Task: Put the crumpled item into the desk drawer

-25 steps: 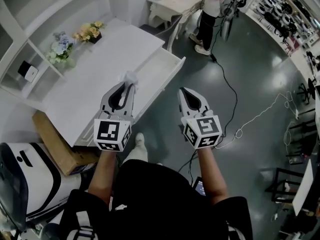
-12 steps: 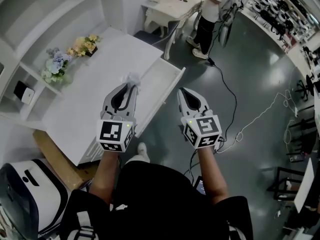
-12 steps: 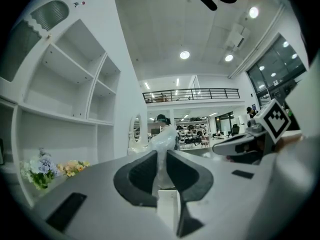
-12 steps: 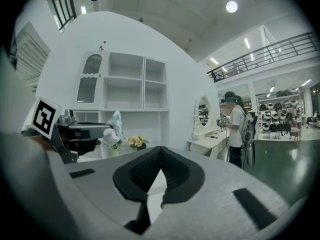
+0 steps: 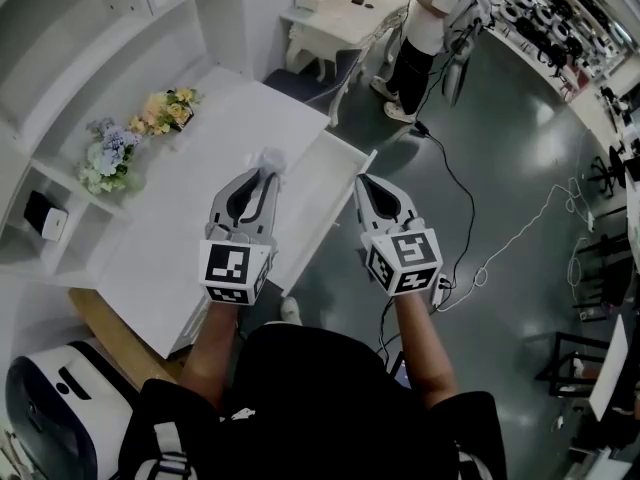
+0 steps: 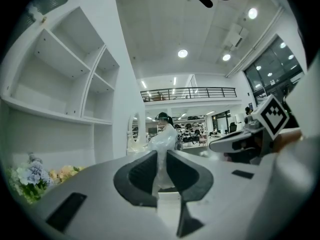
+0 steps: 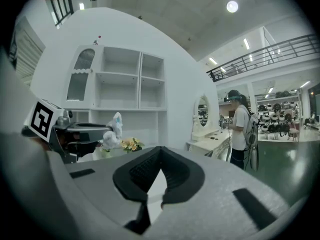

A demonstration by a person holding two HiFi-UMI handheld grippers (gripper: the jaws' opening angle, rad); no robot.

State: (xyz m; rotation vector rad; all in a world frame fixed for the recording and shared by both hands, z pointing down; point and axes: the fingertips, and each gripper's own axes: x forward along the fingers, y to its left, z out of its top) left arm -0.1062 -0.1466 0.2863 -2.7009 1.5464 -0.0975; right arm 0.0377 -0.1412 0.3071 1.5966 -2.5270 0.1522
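A crumpled clear plastic wad (image 5: pixel 266 158) (image 6: pixel 163 145) is pinched between the tips of my left gripper (image 5: pixel 263 175) (image 6: pixel 161 156), which is shut on it above the white desk (image 5: pixel 190 198). The desk drawer (image 5: pixel 318 203) stands pulled out to the right of that gripper. My right gripper (image 5: pixel 366 182) (image 7: pixel 160 150) hangs shut and empty beyond the drawer's outer edge, over the dark floor. In the right gripper view the wad (image 7: pixel 113 132) shows at the left gripper's tip.
Two flower bunches (image 5: pixel 135 133) stand at the desk's back by white shelves (image 5: pixel 60 58). A cardboard box (image 5: pixel 110 323) lies at the desk's near end. A person (image 5: pixel 430 28) stands at another white table (image 5: pixel 340 8). Cables (image 5: pixel 480 258) run across the floor.
The view has drifted, so desk and drawer sit a little further right and lower in frame. Both grippers keep their places and the left still holds the wad.
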